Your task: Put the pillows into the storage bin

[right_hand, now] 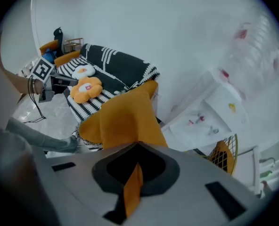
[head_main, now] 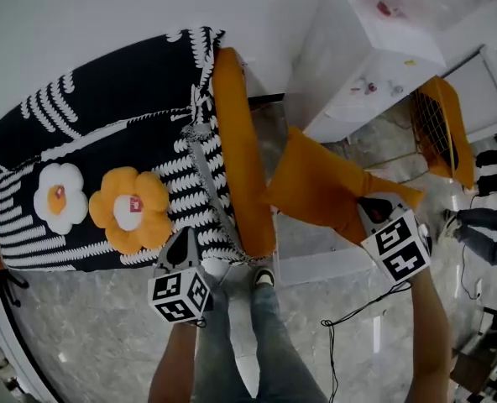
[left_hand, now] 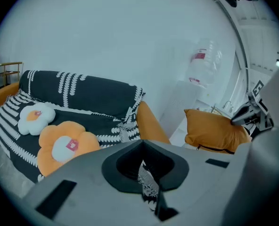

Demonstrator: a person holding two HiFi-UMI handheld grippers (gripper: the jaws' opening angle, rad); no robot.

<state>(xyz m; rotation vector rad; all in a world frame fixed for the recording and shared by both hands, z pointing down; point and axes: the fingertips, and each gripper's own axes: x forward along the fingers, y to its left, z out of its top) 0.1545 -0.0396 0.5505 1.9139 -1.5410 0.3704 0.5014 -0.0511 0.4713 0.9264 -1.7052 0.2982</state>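
Observation:
An orange square pillow (head_main: 324,183) (right_hand: 125,117) (left_hand: 215,128) hangs in the air right of the sofa, with my right gripper (head_main: 368,206) (right_hand: 132,182) shut on its corner. On the sofa seat lie a white flower pillow (head_main: 58,197) (left_hand: 36,117) and an orange flower pillow (head_main: 129,208) (left_hand: 64,145). My left gripper (head_main: 184,238) (left_hand: 146,182) is at the sofa's front edge, shut on the fringe of the black-and-white sofa cover (head_main: 122,99). A large white translucent storage bin (head_main: 370,53) (right_hand: 215,112) stands behind the held pillow.
The sofa's orange armrest (head_main: 240,158) lies between the two grippers. A wire basket (head_main: 437,124) (right_hand: 223,157) with an orange cushion stands at the right. Another person's legs (head_main: 492,225) show at the right edge. A cable (head_main: 349,317) trails over the marble floor.

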